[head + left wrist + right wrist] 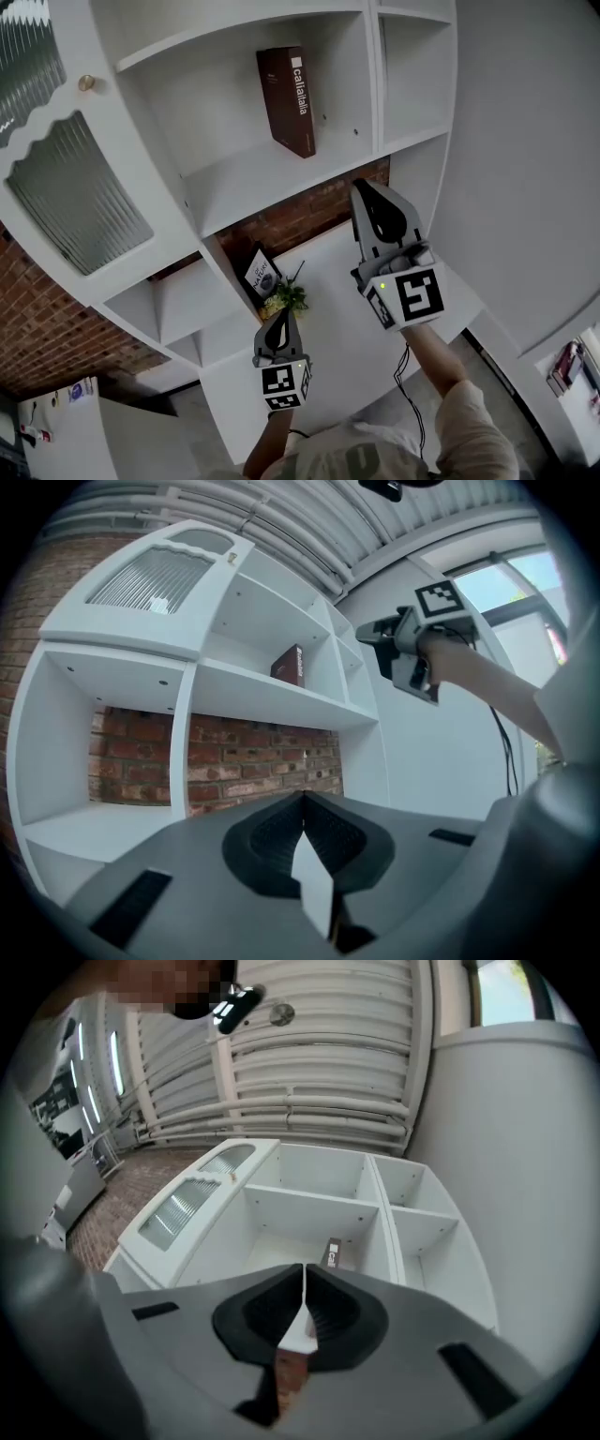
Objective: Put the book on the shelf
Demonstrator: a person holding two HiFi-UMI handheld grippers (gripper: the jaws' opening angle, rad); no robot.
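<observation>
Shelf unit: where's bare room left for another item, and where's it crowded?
Bare: the shelf board left of the book, and the narrow compartment right of it. Crowded: the counter by the plant and card.

left gripper (280, 317), right gripper (362, 187): grey shells, black fingers (386, 223), black-white marker cubes (415, 295); thin black cable (410, 394); beige sleeve (469, 427).

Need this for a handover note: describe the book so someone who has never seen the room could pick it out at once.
Find the white shelf unit against the brick wall, and look at its wide open compartment right of the ribbed-glass door. The book stands upright there, alone: dark brown with white lettering on the spine, unlike the smaller booklet by the plant lower down.
</observation>
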